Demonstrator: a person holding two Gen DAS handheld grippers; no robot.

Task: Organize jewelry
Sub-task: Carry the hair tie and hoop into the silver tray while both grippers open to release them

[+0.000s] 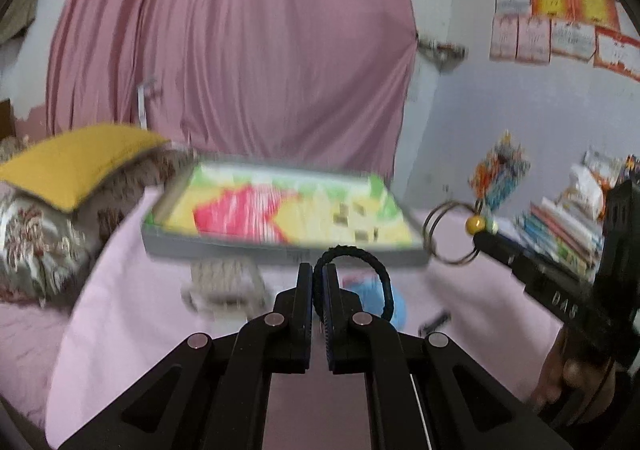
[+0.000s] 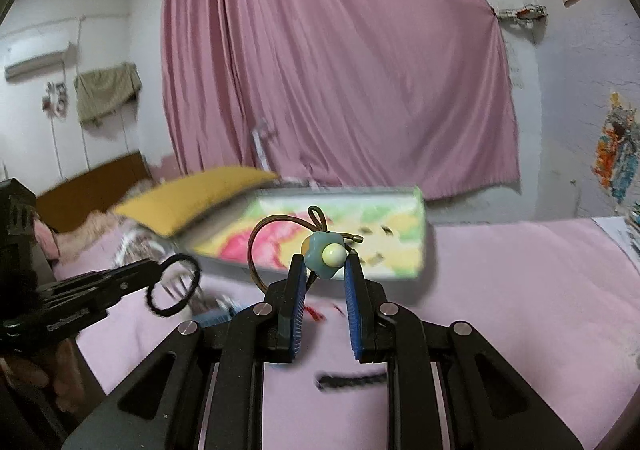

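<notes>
My left gripper point(image 1: 319, 270) is shut on a black braided hair tie point(image 1: 362, 266), whose loop curves off to the right of the fingers. In the right wrist view the same gripper point(image 2: 158, 268) comes in from the left with the black hair tie point(image 2: 174, 286) dangling from its tips. My right gripper point(image 2: 325, 264) is shut on the blue flower charm of a brown elastic hair tie point(image 2: 325, 254); its loops stick up and to the left. From the left wrist view, that right gripper point(image 1: 486, 232) carries the brown hair tie point(image 1: 440, 234) above the pink cloth. A shallow grey tray point(image 1: 220, 248) with a colourful lining lies ahead of both.
The tray point(image 2: 340, 192) lies blurred on a pink-covered bed. Loose items lie on the cloth: a blue one point(image 1: 380, 300), a pale one point(image 1: 224, 284), a black strip point(image 2: 352, 380). A yellow pillow point(image 1: 80, 157) lies at left, stacked books point(image 1: 560, 234) at right, a pink curtain point(image 2: 340, 69) behind.
</notes>
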